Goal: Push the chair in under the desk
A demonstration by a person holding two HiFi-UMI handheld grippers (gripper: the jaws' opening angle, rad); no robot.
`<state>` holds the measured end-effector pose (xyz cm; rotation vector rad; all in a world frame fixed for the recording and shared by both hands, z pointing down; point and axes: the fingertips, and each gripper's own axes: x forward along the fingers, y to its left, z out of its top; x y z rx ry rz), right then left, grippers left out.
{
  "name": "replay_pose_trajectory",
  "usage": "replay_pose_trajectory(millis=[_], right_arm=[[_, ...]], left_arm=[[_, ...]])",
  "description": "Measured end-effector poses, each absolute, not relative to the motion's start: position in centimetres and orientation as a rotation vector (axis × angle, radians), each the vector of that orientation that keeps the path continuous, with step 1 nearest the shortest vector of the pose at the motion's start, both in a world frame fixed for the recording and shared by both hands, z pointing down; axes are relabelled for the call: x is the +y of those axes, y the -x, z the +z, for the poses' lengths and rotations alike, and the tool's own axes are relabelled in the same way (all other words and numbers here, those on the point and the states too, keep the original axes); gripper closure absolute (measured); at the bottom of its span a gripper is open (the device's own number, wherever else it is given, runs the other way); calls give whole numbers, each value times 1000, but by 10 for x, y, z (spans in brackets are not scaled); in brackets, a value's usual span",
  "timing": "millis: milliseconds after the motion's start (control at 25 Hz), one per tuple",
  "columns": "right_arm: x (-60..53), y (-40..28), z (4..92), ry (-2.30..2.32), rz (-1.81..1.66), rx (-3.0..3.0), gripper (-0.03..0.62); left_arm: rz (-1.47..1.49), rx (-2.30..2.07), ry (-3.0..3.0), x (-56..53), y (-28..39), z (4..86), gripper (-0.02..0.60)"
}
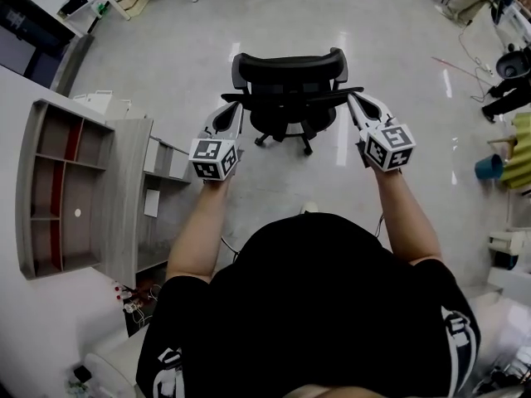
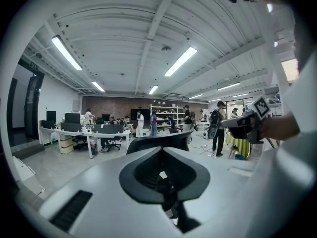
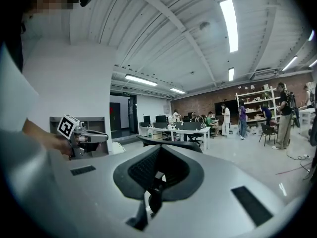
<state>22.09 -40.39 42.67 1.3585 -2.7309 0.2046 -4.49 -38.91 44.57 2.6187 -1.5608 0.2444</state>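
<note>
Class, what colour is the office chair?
Black; the mesh-backed office chair shows best in the head view.

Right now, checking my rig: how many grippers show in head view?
2: the left gripper by the left edge of the chair, the right gripper by its right edge. None hidden.

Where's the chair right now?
Head view, top centre: the chair stands on the floor ahead of the left gripper and right gripper, right of the desk.

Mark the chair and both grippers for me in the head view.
chair (image 1: 289, 85): head view, middle of its black upper part.
left gripper (image 1: 238, 106): head view, at its shut jaw tips.
right gripper (image 1: 353, 96): head view, at its shut jaw tips.
</note>
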Motion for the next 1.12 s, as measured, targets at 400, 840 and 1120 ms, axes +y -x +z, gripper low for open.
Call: replay_pose_trajectory(millis=[400,840,1120], right_arm=[[-418,-242,427,-1310,205,-2769,600],[-426,-231,430,-1361,209,-2714,599],[-439,-224,446,-1369,198,-2647,597]], left_arm=[[261,-1594,-2600,-396,22,445,569],[274,-1578,-2598,-406,51,451,569],[346,-1553,-2614,-426,69,464,569]])
